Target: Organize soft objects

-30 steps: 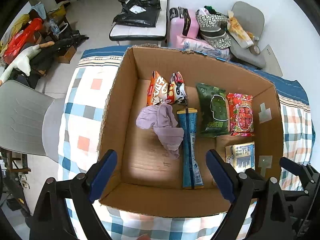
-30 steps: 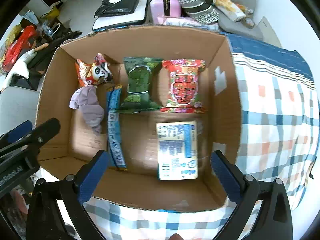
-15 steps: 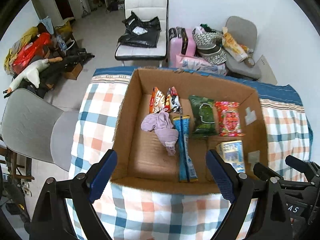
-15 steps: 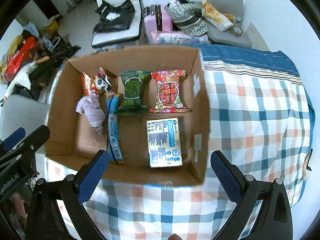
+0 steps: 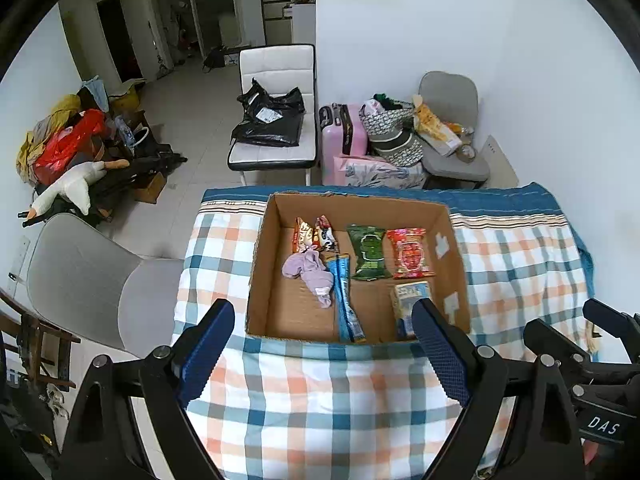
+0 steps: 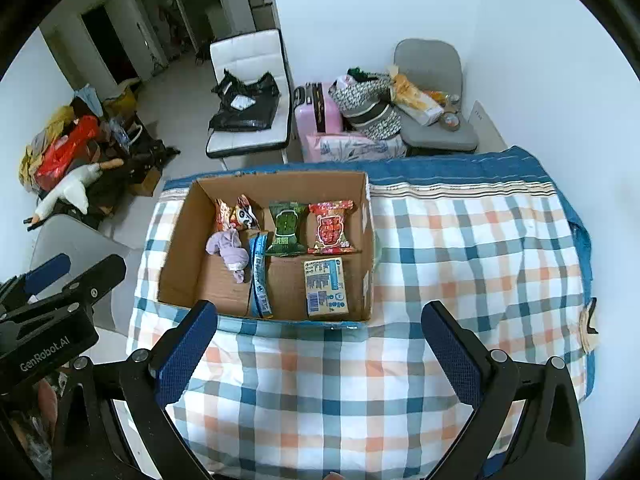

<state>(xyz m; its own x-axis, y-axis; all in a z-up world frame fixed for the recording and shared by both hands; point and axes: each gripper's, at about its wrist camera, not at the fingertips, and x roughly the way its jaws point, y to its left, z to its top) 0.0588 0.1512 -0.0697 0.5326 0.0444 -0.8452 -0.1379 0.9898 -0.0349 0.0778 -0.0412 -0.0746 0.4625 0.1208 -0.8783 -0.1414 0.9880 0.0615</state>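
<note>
Both tools are spread wide and carry nothing: my left tool (image 5: pixel 324 344) and right tool (image 6: pixel 320 348) hover over the checked cloth, short of the cardboard box (image 5: pixel 256 280). I judge the sorting nearly done, so the careful thing is to keep them high and level, clear of the near wall, and not snag the cloth. The lilac sock (image 5: pixel 310 274) lies crumpled in the box's left half, ahead of my left tool and well apart from it, touching the long blue packet (image 5: pixel 344 300). Behind it stands the panda snack bag (image 5: pixel 316 238); to its right lie the green packet (image 5: pixel 368 252), the red packet (image 5: pixel 410 254) and the blue-and-white pack (image 6: pixel 326 286). All sit on the counter (image 6: pixel 460 260).
</note>
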